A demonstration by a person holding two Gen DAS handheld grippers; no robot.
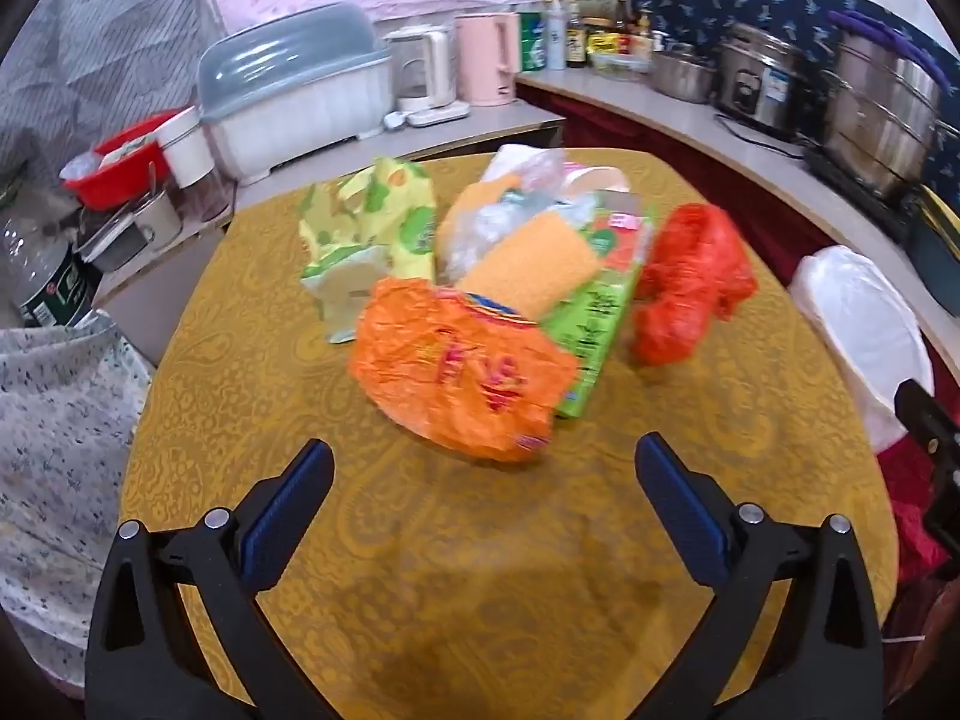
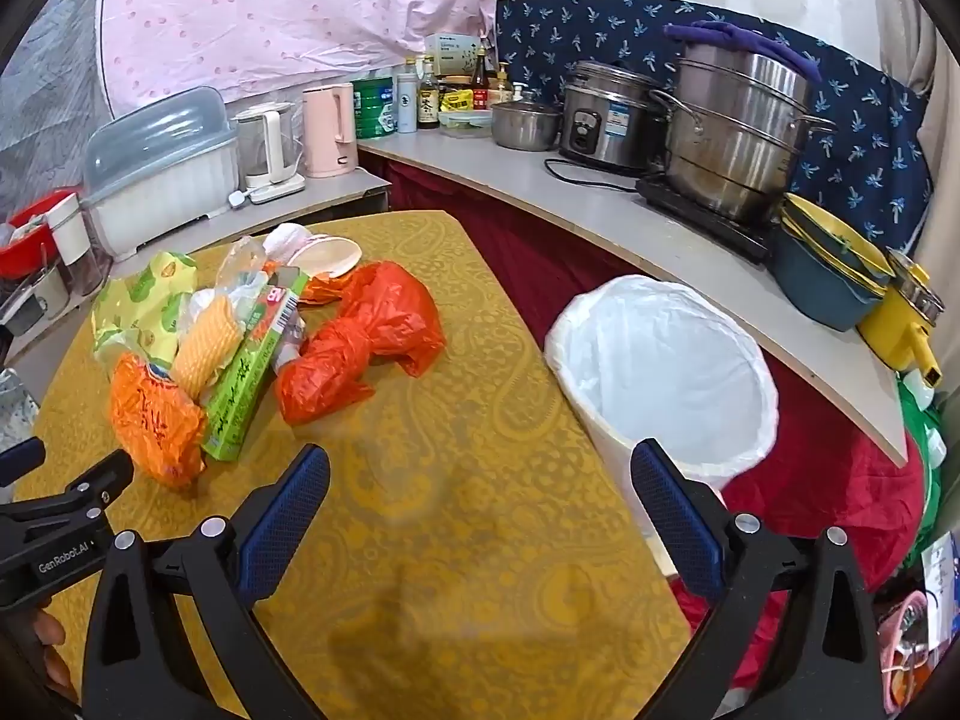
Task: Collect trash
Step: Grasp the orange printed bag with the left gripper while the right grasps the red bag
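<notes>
A pile of trash lies on the yellow patterned table (image 1: 240,420): an orange snack bag (image 1: 462,372), a green carton (image 1: 594,324), a red plastic bag (image 1: 690,282), a yellow-green wrapper (image 1: 372,222) and an orange sponge-like pad (image 1: 534,264). My left gripper (image 1: 483,462) is open and empty, just short of the orange snack bag. My right gripper (image 2: 480,468) is open and empty over bare table, right of the red plastic bag (image 2: 360,342). The white-lined trash bin (image 2: 666,360) stands off the table's right edge; it also shows in the left wrist view (image 1: 864,324).
A counter (image 2: 600,210) behind holds steel pots (image 2: 738,132), a rice cooker (image 2: 606,114), kettles (image 2: 330,126) and bottles. A covered dish rack (image 1: 294,96) and red bowl (image 1: 120,162) stand at the left. Floral cloth (image 1: 54,450) hangs at the table's left edge.
</notes>
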